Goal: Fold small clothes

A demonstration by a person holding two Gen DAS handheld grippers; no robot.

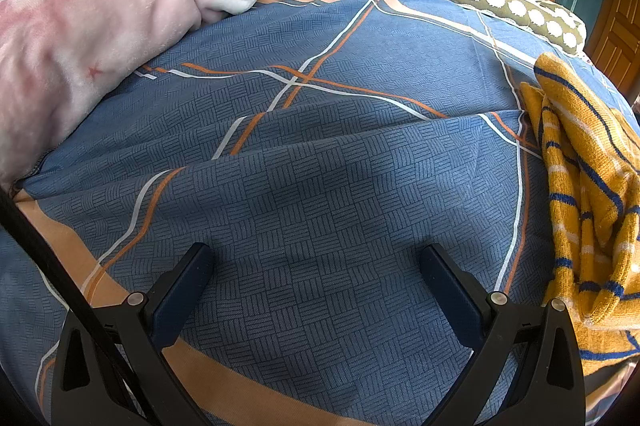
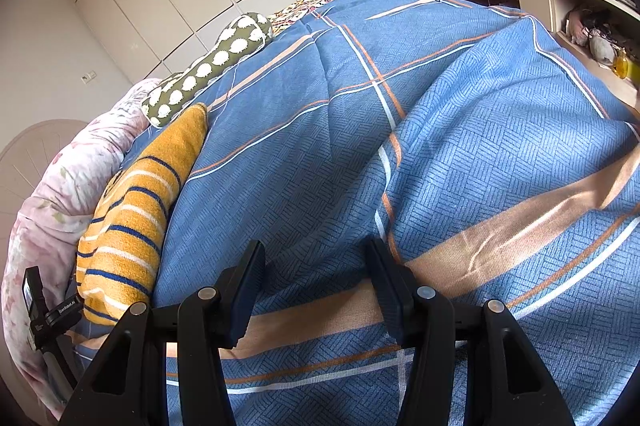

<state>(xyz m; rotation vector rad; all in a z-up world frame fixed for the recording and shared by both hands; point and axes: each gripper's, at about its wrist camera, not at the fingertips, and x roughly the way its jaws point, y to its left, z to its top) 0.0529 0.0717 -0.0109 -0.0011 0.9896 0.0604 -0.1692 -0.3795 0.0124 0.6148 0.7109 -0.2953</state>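
— Has the folding started?
— Not yet, I'd say. The left gripper (image 1: 316, 258) and right gripper (image 2: 316, 258) both hover over the bedspread (image 1: 320, 105), jaws apart, holding nothing. The yellow striped sweater (image 1: 584, 185) lies crumpled at the left one's three o'clock.
— So?
— Reach it, spread it flat. A pink blanket (image 1: 100, 25) at ten o'clock and a green bolster (image 1: 508, 1) at one crowd the space.

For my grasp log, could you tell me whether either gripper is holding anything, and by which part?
Nothing is held: the left gripper and right gripper are both open over the blue bedcover, apart from the yellow striped garment.
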